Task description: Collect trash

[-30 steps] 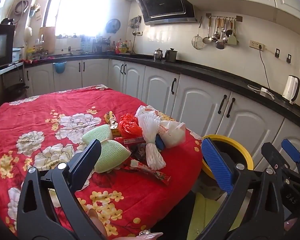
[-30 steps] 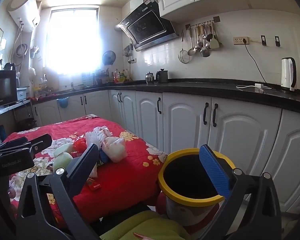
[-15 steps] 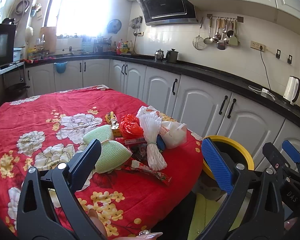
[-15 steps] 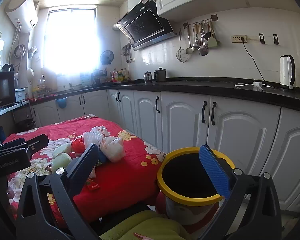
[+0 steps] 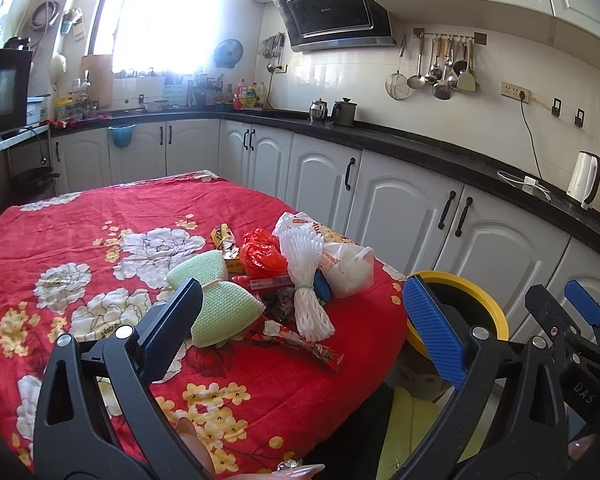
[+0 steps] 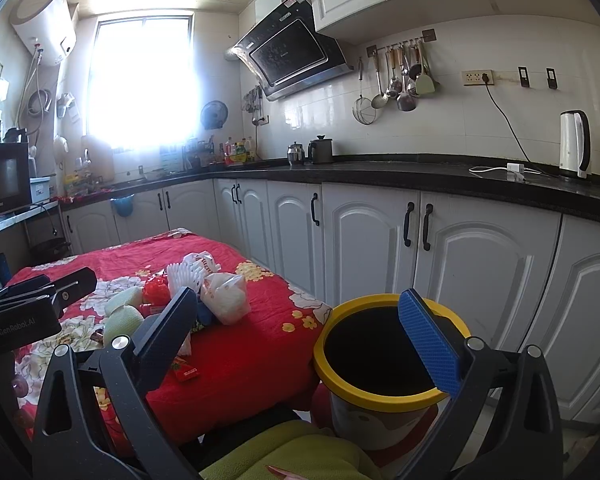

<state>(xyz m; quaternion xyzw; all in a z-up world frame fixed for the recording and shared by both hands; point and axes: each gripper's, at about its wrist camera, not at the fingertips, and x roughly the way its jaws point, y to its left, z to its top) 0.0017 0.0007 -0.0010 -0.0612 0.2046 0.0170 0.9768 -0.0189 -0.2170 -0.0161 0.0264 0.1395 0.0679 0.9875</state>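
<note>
White kitchen cabinets [image 5: 400,208] ring your workspace, and everything that follows is placed against the red floral tablecloth [image 5: 100,240]. Off its right edge, lower than the cloth, stands the yellow-rimmed bin [image 6: 384,344], mouth open and nothing visible inside. Near that same edge the trash lies heaped: a green mesh sponge [image 5: 216,304], a white foam net sleeve [image 5: 304,276], a white plastic bag [image 5: 348,268], a red plastic bag [image 5: 260,252] and a long red wrapper [image 5: 300,344] nearest you. Your left gripper [image 5: 300,328] and right gripper [image 6: 300,336] both hang spread wide, holding nothing. The pieces overlap, so a careless pinch probably drags neighbours off the cloth, and thin film likely slips from the pads.
</note>
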